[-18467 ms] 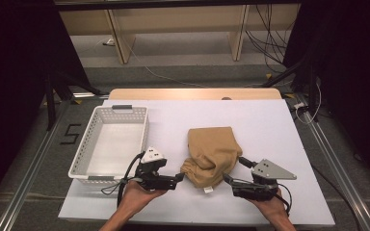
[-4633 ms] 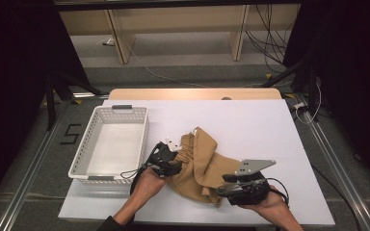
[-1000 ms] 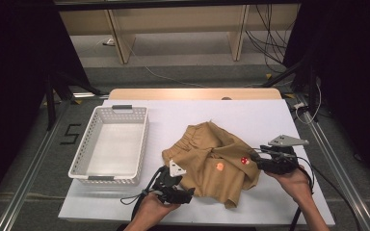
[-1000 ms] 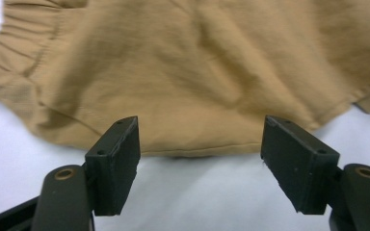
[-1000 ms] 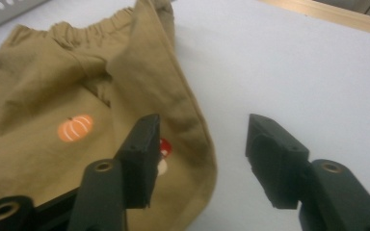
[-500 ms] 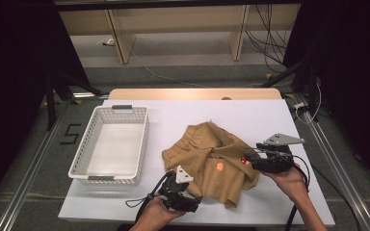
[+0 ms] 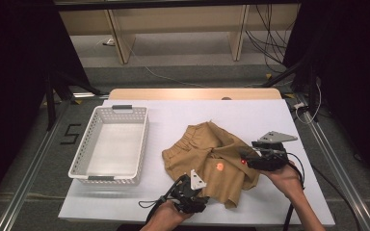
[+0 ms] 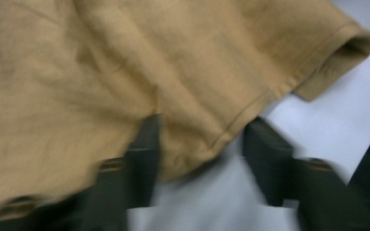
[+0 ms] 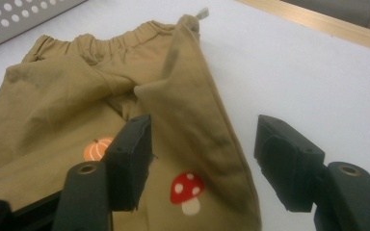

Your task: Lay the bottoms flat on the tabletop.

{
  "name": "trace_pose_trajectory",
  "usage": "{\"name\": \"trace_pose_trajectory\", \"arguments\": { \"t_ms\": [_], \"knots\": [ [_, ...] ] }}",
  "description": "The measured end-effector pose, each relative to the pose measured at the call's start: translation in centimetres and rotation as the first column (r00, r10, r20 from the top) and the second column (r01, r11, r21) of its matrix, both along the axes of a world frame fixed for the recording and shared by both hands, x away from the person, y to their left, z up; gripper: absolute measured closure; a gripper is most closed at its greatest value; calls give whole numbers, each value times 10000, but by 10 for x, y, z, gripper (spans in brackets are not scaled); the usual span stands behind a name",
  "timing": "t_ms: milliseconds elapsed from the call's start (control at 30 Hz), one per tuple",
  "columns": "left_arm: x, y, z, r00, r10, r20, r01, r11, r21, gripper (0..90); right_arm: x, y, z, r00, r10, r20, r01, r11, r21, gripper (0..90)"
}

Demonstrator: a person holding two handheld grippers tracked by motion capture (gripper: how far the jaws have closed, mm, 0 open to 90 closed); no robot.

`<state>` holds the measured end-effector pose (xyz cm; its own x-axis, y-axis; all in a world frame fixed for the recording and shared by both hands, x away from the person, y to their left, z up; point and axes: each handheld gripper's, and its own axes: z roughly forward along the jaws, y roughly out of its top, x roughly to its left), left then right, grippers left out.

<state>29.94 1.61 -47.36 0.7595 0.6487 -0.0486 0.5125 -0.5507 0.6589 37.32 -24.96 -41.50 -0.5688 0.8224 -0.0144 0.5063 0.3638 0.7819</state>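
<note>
Beside tan shorts (image 7: 207,156), right hand-held gripper (image 9: 200,144) (jaws apart).

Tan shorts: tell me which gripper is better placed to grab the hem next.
Left. The left gripper has its open jaws straddling the hem of the tan shorts at the table. The right gripper, also open, sits over the mushroom print, farther up the leg.

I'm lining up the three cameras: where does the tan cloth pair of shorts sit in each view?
High view: tan cloth shorts at table centre, right of the white basket.
Left gripper view: hem across the upper frame.
Right gripper view: left half.
Shared landmark: the white tabletop.
</note>
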Motion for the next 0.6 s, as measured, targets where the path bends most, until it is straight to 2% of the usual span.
{"name": "trace_pose_trajectory", "arguments": {
  "t_ms": [33,67,100,133,167,200,233,267,300,333,367,400,500,567,600],
  "knots": [
    [0,-1,-1,10000,-22,15,22,10000,-48,587,0,0,0,10000,0,0,0,10000,0,395],
    [0,-1,-2,9998,-66,204,63,9999,145,724,4,6,1,9999,104,-30,-104,9998,-143,400],
    [0,-1,-2,9998,-66,204,63,9999,145,790,4,6,1,9999,104,-30,-104,9998,-143,400],
    [0,0,-2,9996,-43,296,37,9998,197,790,7,9,2,9997,238,-44,-239,9995,-207,411],
    [0,1,-2,9993,-52,375,42,9997,259,849,10,13,3,9995,321,-54,-322,9992,-256,426],
    [1,2,-1,9991,-83,412,71,9996,280,869,13,16,4,9993,360,-48,-361,9989,-297,451],
    [2,4,0,9991,-79,412,67,9996,281,875,17,19,5,9990,436,-113,-440,9983,-375,491],
    [4,7,1,9992,-41,410,30,9997,261,879,22,23,8,9981,589,-156,-596,9971,-483,612],
    [5,10,1,9992,11,402,-20,9997,223,879,22,23,8,9981,589,-156,-596,9971,-483,612],
    [7,16,2,9993,70,376,-79,9997,240,879,25,26,9,9977,678,-23,-678,9957,-633,780],
    [7,16,2,9993,70,376,-79,9997,240,879,25,26,9,9977,678,-23,-678,9957,-633,780],
    [8,24,2,9994,141,321,-150,9995,291,879,25,24,9,9977,668,135,-657,9955,-685,855],
    [10,30,1,9994,250,239,-257,9992,319,879,25,18,9,9979,629,131,-617,9949,-798,873],
    [12,35,2,9992,344,210,-352,9987,356,880,25,5,8,9996,241,116,-230,9960,-864,876],
    [13,38,2,9990,392,236,-402,9983,413,880,25,5,8,9996,241,116,-230,9960,-864,876]
  ]
}}
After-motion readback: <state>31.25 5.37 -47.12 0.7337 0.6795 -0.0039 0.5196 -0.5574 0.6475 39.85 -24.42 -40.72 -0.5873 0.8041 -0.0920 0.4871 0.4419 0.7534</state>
